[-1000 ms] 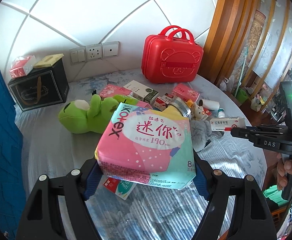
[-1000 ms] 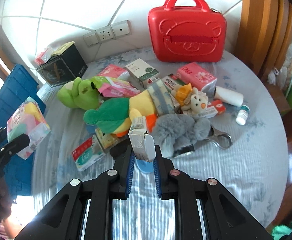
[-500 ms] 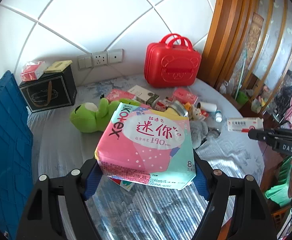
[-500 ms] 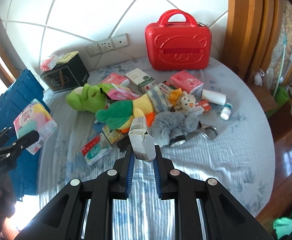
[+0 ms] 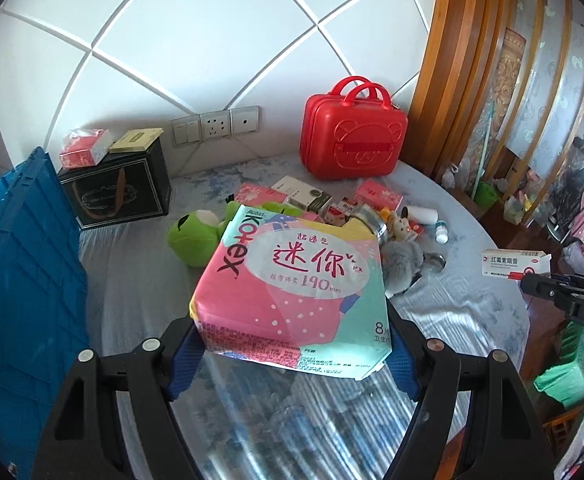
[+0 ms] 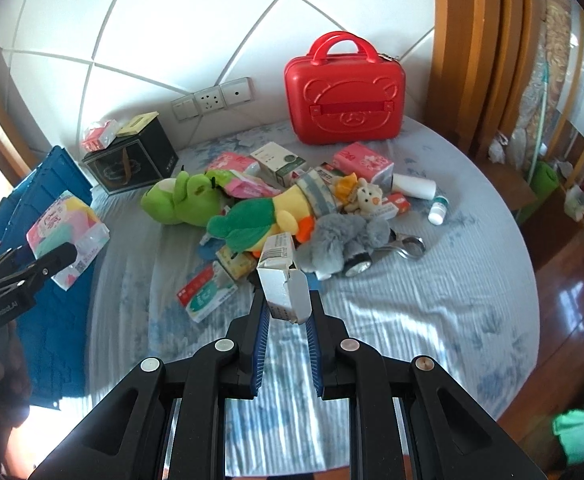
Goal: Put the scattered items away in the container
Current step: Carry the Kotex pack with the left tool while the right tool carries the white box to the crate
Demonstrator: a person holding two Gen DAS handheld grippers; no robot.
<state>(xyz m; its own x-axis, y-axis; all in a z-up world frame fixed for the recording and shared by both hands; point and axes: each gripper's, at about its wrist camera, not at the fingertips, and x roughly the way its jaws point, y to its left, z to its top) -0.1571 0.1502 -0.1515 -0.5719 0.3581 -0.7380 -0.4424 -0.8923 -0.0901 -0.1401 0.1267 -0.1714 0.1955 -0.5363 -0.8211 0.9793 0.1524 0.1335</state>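
My left gripper is shut on a pink and teal Kotex pad pack, held above the table; the pack also shows in the right wrist view, next to the blue crate. My right gripper is shut on a small white medicine box, also seen in the left wrist view at the far right. The blue crate stands at the left. Scattered items lie mid-table: a green frog plush, a green and yellow plush, a grey plush, boxes and tissue packs.
A red bear suitcase stands at the back by the wall. A black box with small packs on top sits at the back left. A white bottle and metal scissors lie right of the pile. The round table edge curves at right.
Both grippers have pulled back and up from the pile, each with its item still held. The blue crate takes up more of the left wrist view.
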